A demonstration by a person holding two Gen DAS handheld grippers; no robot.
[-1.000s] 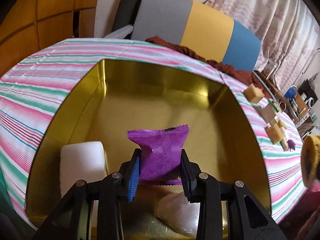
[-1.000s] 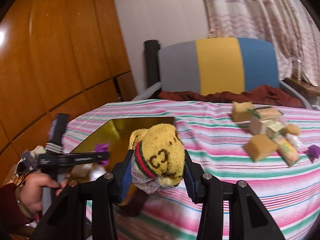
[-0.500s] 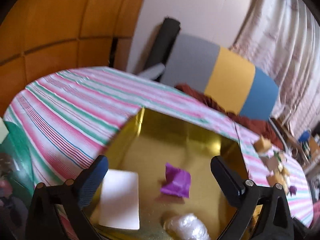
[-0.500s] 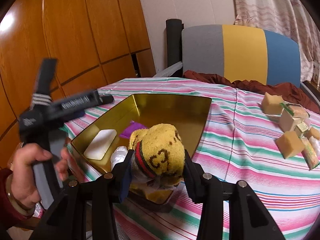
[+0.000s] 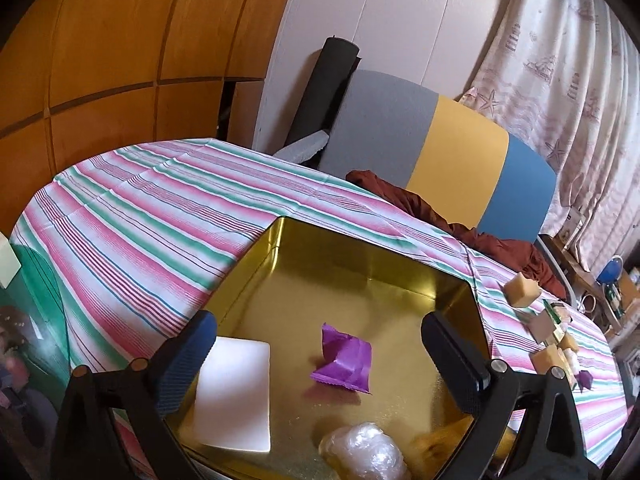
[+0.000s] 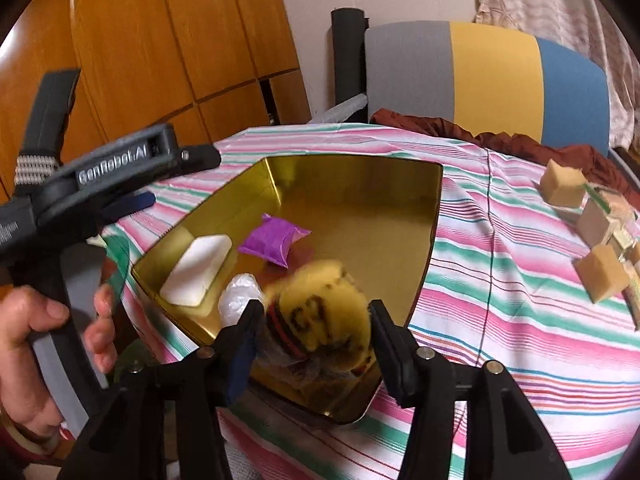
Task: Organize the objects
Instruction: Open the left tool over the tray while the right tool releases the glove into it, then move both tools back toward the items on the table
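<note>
The yellow knitted sock bundle (image 6: 316,312) is blurred between the fingers of the right claw (image 6: 314,334), low over the near corner of the gold tin (image 6: 424,240); the jaws are opening, and the pads seem just clear of it, though the blur makes that hard to judge. The left wrist view cuts the bundle off to a yellow smear. Inside the tin lie a purple packet (image 5: 344,358) near the middle, a white block (image 5: 234,396) to its left and a clear plastic wad (image 5: 366,456) at the near edge. The left claw (image 5: 320,360) hangs wide open above them, empty. Tan cubes (image 6: 600,274) sit on the striped worktop (image 6: 520,320), well apart from the tin.
</note>
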